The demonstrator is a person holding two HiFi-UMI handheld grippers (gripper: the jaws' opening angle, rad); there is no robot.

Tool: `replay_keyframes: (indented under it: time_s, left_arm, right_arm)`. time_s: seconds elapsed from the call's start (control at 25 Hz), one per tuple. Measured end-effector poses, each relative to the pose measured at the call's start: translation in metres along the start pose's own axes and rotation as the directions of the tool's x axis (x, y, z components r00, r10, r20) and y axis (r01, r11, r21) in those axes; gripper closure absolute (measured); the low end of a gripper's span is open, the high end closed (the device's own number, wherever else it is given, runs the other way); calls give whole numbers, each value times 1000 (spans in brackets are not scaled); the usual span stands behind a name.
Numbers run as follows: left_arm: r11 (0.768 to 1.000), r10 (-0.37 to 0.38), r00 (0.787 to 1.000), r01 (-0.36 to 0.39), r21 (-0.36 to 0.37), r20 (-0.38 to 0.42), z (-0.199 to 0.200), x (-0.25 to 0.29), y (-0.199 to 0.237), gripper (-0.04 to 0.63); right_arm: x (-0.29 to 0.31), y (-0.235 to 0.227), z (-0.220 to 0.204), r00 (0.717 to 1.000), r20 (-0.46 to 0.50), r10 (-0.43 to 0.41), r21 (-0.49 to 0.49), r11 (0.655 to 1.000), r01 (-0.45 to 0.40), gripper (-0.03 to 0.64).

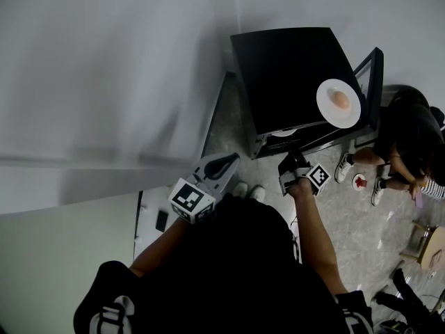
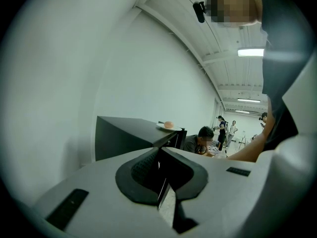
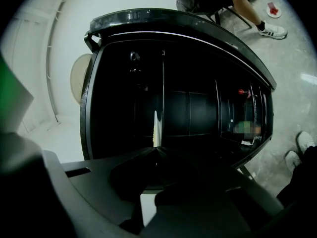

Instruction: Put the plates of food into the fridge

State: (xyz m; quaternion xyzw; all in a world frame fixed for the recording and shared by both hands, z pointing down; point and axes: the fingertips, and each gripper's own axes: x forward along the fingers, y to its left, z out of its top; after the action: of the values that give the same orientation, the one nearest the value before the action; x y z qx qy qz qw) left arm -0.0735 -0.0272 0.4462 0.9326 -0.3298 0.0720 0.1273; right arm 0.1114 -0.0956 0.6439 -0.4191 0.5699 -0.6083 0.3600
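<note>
A black mini fridge [image 1: 288, 75] stands with its door [image 1: 374, 82] swung open to the right. On its top sits a white plate with a pale round food item [image 1: 339, 101], also seen as the plate [image 2: 168, 126] on the fridge [image 2: 124, 138]. My right gripper [image 1: 288, 162] reaches into the fridge mouth, shut on the rim of a second white plate [image 1: 281, 133]. That plate [image 3: 156, 125] shows edge-on between the right gripper [image 3: 156, 150] jaws, inside the dark cavity [image 3: 198, 103]. My left gripper [image 1: 226, 164] hangs left of the fridge; the left gripper [image 2: 159, 155] is shut and holds nothing.
A person [image 1: 410, 141] sits close beside the open door. A round white object with a red mark [image 1: 359, 181] lies on the floor by their shoes. A white wall [image 1: 104, 68] runs along the left. A cardboard box [image 1: 432, 245] stands at the far right.
</note>
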Motion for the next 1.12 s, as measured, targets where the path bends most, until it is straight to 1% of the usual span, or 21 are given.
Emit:
replay_keyframes:
  time_s: [0.2, 0.32, 0.4, 0.44, 0.56, 0.68, 0.76, 0.88, 1.0, 1.04, 1.12]
  left_arm:
    - [1000, -13, 1000, 13, 2, -4, -1, -1, -5, 563]
    - [1000, -11, 1000, 11, -10, -7, -2, -1, -7, 563]
    - [1000, -14, 1000, 14, -15, -16, -3, 0, -9, 563]
    - [1000, -23, 1000, 23, -7, -19, -3, 0, -11, 563]
    - [999, -49, 999, 50, 16, -7, 1, 2, -13, 563]
    - [998, -56, 998, 56, 8, 1, 6, 3, -14, 564]
    - [998, -65, 998, 65, 12, 0, 7, 3, -16, 565]
    - [996, -93, 996, 93, 14, -4, 6, 6, -24, 565]
    - [991, -131, 991, 131, 14, -2, 8, 7, -33, 569]
    - [989, -145, 989, 145, 12, 4, 11, 6, -37, 571]
    - [986, -166, 986, 166, 7, 13, 16, 6, -43, 571]
  right_arm:
    - [-16, 14, -7, 999, -35, 18, -96, 995, -21, 592]
    - [-22, 34, -14, 997, -51, 65, -121, 990, -70, 592]
    - [-27, 50, -19, 993, -73, 96, -162, 981, -107, 592]
    - [-29, 58, -23, 991, -86, 105, -193, 974, -120, 592]
    - [-38, 85, -31, 986, -118, 119, -302, 941, -150, 592]
    - [-48, 107, -36, 981, -146, 126, -415, 892, -176, 592]
    - [-55, 118, -39, 978, -162, 130, -454, 871, -190, 592]
    - [-65, 132, -44, 973, -179, 148, -487, 846, -218, 592]
    - [-75, 145, -44, 972, -172, 161, -519, 823, -229, 592]
    - [-78, 151, -46, 971, -171, 167, -535, 812, -234, 592]
    - [-85, 162, -49, 969, -176, 175, -582, 775, -246, 592]
